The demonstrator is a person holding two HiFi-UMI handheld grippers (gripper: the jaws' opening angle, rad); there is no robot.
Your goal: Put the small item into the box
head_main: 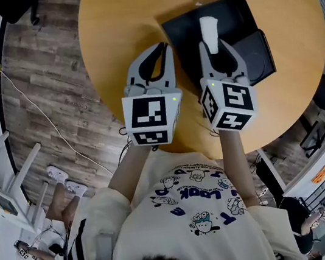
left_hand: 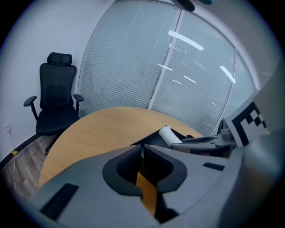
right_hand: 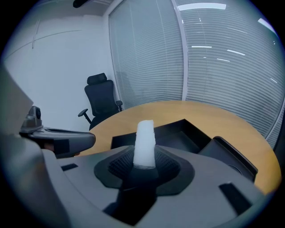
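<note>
Round wooden table (head_main: pixel 109 30) in a glass-walled office, with an office chair (left_hand: pixel 55 100) beyond it. The black box (head_main: pixel 235 12) lies open on the table, and I place everything from it. My right gripper (head_main: pixel 213 48) pinches the small white piece (head_main: pixel 209 29) by its near end, so the rest pokes forward over the box's open tray. My left gripper (head_main: pixel 164 45) sits just beside the box's left edge, jaws pressed together on nothing. A black lid (head_main: pixel 261 54) lies against the box's right side. I judge this the placing step. Only 1 move is left: lower the piece inside the box walls, then spread the jaws.
</note>
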